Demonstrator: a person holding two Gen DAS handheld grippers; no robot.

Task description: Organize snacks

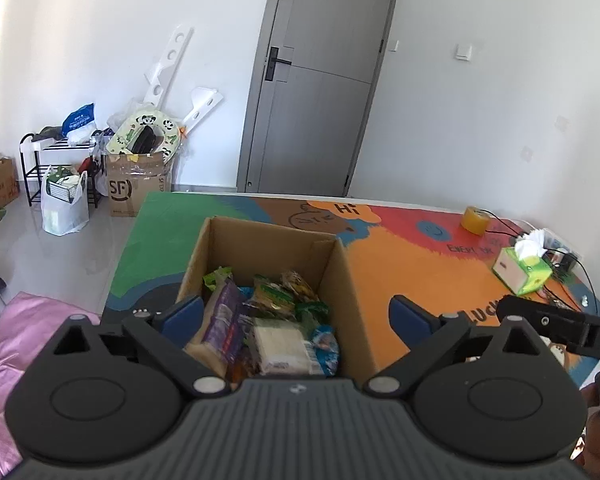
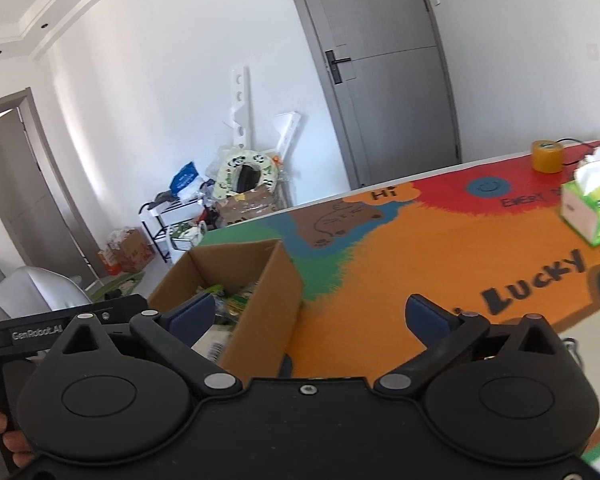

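Note:
An open cardboard box [image 1: 346,280] stands on the colourful table mat [image 1: 412,264]. Several snack packets fill it: a purple one [image 1: 224,320], a white wafer pack [image 1: 280,344], green ones [image 1: 276,296] and a blue one [image 1: 324,344]. My left gripper [image 1: 296,314] is open just above the box's near side, one finger outside each side wall, touching nothing. In the right wrist view my right gripper [image 2: 308,314] is open too. Its left finger hangs over the inside of the box [image 2: 268,304], its right finger over orange mat [image 2: 380,264]. Nothing is held.
A green tissue box [image 1: 522,270] [image 2: 588,208], a yellow tape roll [image 1: 475,220] [image 2: 546,156] and black cables [image 1: 508,228] lie at the table's far right. Pink cloth [image 1: 12,340] sits left of the table. Boxes, bags and a rack crowd the floor by the grey door [image 1: 312,92].

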